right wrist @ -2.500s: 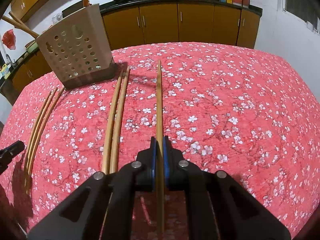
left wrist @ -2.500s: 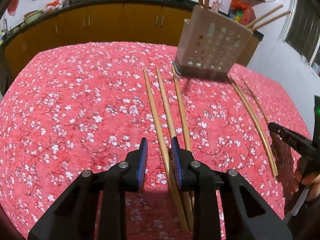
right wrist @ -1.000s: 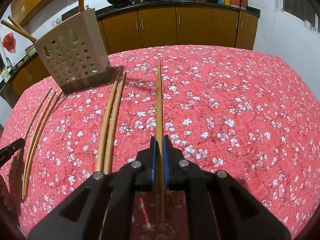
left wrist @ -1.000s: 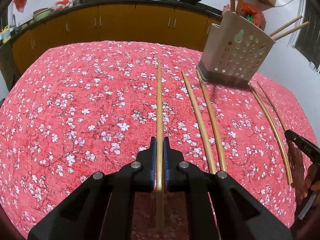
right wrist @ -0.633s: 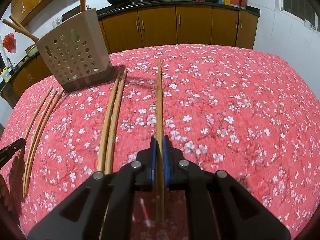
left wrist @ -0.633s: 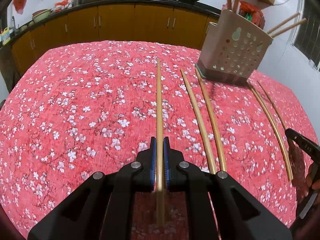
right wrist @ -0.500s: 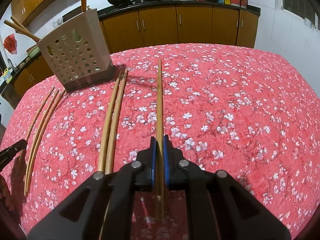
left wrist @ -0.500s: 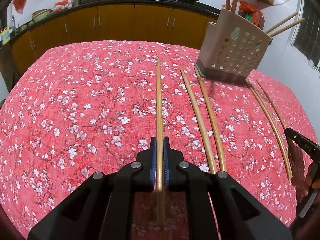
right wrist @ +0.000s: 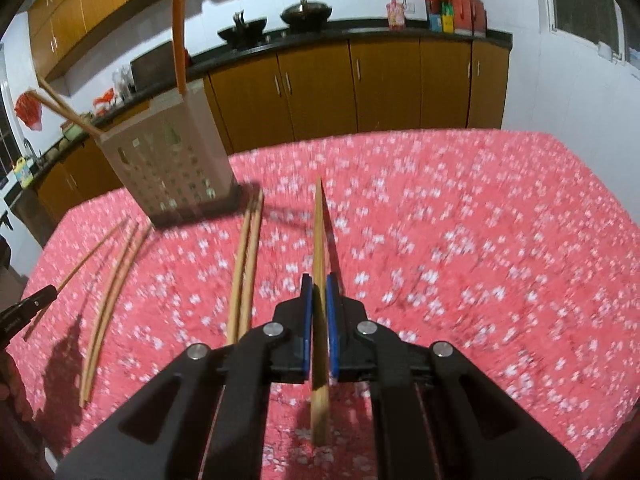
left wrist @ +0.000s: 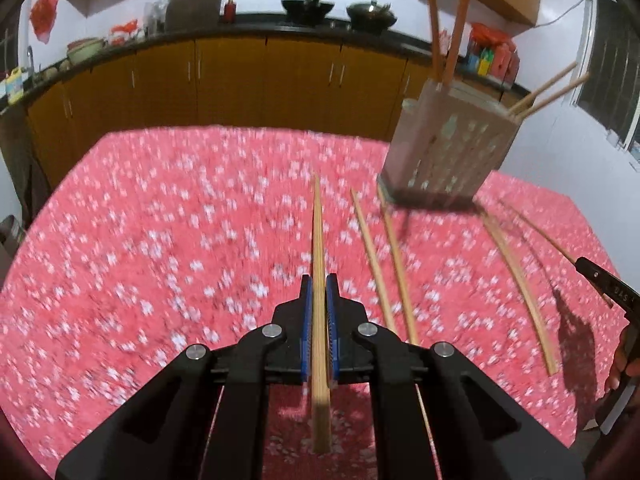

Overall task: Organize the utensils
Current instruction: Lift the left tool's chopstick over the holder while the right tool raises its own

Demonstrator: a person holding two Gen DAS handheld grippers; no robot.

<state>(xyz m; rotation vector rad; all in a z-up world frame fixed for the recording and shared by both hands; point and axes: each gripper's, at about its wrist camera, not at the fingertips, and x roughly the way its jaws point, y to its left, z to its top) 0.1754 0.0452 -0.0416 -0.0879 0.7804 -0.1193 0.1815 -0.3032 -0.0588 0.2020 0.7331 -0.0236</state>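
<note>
The left gripper (left wrist: 319, 292) is clenched on a chopstick (left wrist: 318, 240), a straight pale wooden stick that runs forward between the blue ribbed pads (left wrist: 306, 320) above the cloth (left wrist: 160, 240). The right gripper (right wrist: 319, 292) likewise grips a second chopstick (right wrist: 319, 236), which casts a thin shadow on the cloth just to its right. The left view alone shows the holder (left wrist: 448, 148) at far right, a beige perforated box on a dark base with sticks standing upright and slanting out of it, and one black finger of the other gripper at the right edge. The right view shows the same holder (right wrist: 172, 160) at far left, and a wide stretch of cloth to its right. A loose pair (right wrist: 246, 264) lies side by side near the holder's base, and curved thin sticks (right wrist: 112, 280) lie further left. The cloth is red with small white blossoms, blurred in both views.
</note>
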